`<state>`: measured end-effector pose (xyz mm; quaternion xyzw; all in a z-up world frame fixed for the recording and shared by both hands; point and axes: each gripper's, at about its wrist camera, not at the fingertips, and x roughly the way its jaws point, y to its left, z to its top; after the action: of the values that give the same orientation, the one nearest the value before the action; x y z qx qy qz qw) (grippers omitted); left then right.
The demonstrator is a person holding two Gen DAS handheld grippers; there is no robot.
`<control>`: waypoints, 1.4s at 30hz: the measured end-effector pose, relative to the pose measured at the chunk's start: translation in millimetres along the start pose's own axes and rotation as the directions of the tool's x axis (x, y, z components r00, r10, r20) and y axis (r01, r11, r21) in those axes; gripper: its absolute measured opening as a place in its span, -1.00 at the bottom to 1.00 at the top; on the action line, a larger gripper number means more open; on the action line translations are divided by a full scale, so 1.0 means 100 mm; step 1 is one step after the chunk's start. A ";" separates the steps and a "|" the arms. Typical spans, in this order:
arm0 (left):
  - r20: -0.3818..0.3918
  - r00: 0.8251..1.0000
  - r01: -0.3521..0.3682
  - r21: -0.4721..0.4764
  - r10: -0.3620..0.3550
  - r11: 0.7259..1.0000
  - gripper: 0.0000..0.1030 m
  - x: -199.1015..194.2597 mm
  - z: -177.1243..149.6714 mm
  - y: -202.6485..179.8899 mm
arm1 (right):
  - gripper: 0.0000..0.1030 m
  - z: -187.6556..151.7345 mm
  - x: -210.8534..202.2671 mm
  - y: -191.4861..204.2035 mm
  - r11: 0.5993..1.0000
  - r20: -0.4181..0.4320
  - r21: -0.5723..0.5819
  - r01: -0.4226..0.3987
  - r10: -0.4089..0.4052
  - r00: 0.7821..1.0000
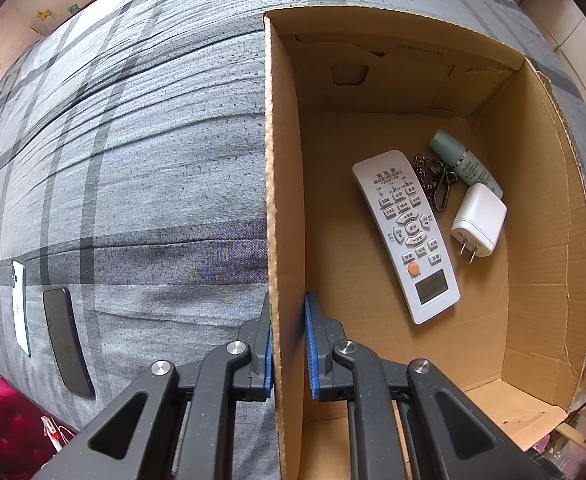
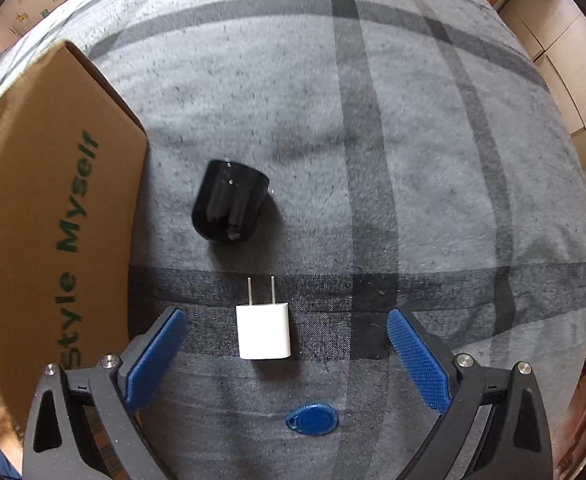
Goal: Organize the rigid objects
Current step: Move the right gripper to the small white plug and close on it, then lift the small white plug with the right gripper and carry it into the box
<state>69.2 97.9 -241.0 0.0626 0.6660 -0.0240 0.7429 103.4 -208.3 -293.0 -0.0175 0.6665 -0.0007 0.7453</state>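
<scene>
My left gripper (image 1: 288, 344) is shut on the left wall of an open cardboard box (image 1: 281, 184) on a grey plaid bed. Inside the box lie a white remote control (image 1: 407, 236), a white plug adapter (image 1: 478, 222), a green tube (image 1: 467, 162) and a metal keychain (image 1: 433, 180). My right gripper (image 2: 285, 354) is open and empty, its fingers on either side of a small white charger (image 2: 263, 330), prongs pointing away. A black charger (image 2: 229, 208) lies beyond it. A blue key fob (image 2: 311, 420) lies nearer me. The box's printed outer wall (image 2: 53, 240) is at left.
Two phones lie on the bed left of the box, one white (image 1: 21, 312) and one dark (image 1: 68, 344). The bed's edge drops to a red floor area (image 1: 1, 420) at lower left. Cupboards (image 2: 565, 64) stand beyond the bed at right.
</scene>
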 end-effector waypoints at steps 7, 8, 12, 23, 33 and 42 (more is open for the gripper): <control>-0.002 1.000 0.001 0.005 -0.001 1.000 -0.75 0.00 0.01 -0.01 | 0.96 -0.02 0.12 0.04 1.000 -0.021 0.006 -0.002 0.002 1.000; -0.002 1.000 0.001 0.004 -0.001 1.000 -0.75 0.00 0.01 0.00 | 0.89 -0.03 0.11 0.04 1.000 -0.020 0.007 -0.005 0.005 1.000; -0.002 1.000 0.000 0.004 0.000 1.000 -0.75 0.00 0.01 -0.01 | 0.16 -0.03 0.13 0.04 1.000 -0.030 0.004 -0.003 0.003 1.000; -0.001 1.000 -0.001 0.008 0.001 1.000 -0.75 0.00 0.01 -0.01 | -0.45 -0.04 -0.03 0.03 0.999 -0.045 0.018 -0.028 0.029 0.999; 0.008 1.000 -0.003 0.025 0.003 1.000 -0.75 -0.02 0.00 -0.03 | -0.45 -0.12 -0.54 0.03 0.999 0.021 0.026 -0.044 0.043 0.999; 0.015 1.000 -0.002 0.035 0.002 0.999 -0.75 -0.03 -0.01 -0.04 | -0.45 -0.13 -0.88 0.20 0.999 0.071 0.010 -0.047 0.046 0.996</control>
<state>67.3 93.5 -238.7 0.0760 0.6598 -0.0354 0.7467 80.3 -186.0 -207.3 0.0025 0.6400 0.0134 0.7682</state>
